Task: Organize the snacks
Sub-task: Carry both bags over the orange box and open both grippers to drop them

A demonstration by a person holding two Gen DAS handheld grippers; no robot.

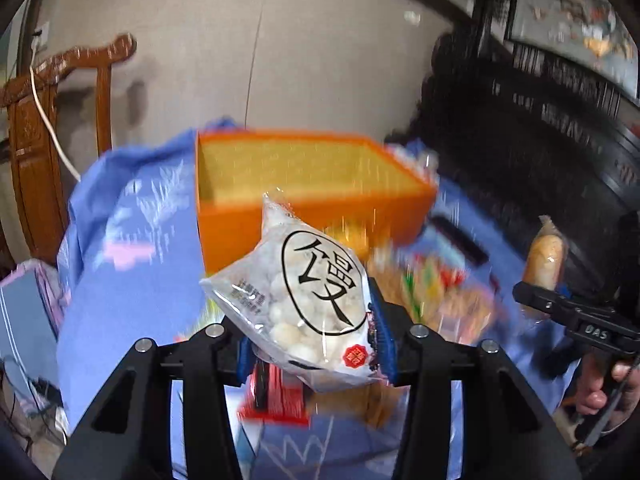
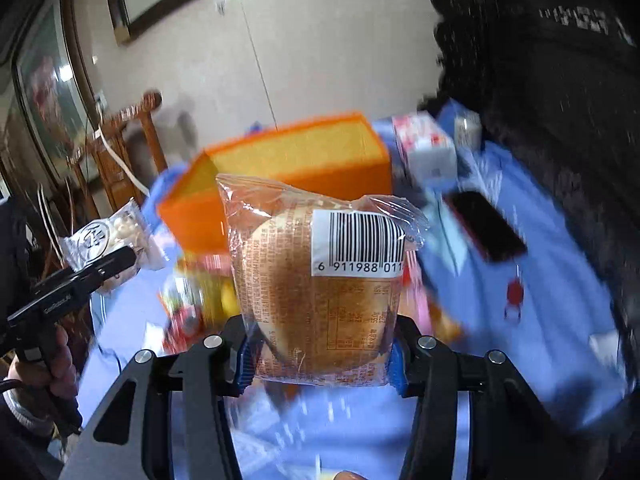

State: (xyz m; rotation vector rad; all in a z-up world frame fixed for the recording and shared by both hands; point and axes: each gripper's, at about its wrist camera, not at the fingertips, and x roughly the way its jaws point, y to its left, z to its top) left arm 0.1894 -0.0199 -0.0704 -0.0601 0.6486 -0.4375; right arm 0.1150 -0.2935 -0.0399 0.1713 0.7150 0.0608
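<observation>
Currently both grippers are carrying loads above the blue cloth [image 1: 120, 280]. The left gripper [image 1: 316, 344] is pinching a clear bag of small white balls [image 1: 308, 300] by its lower part, most of the bag sticking up and tilting left of the fingers. The right gripper [image 2: 320, 356] is clamping a wrapped round bun [image 2: 320, 280] by its lower edge, barcode side facing the camera.

The orange basket [image 1: 240, 220] is sitting just ahead of both, looking empty so far (the inside near wall is hidden). More snacks are lying in a blurry pile [image 1: 432, 292] between the grippers and the basket; a dark phone [image 2: 484, 224] is lying to the right on the cloth.

Risks as I'm judging them: slick film plus a low grip, so either pack could be slipping or swinging out early. Both tools converging on one basket could be colliding. Squeezing harder could be crushing the bun.
</observation>
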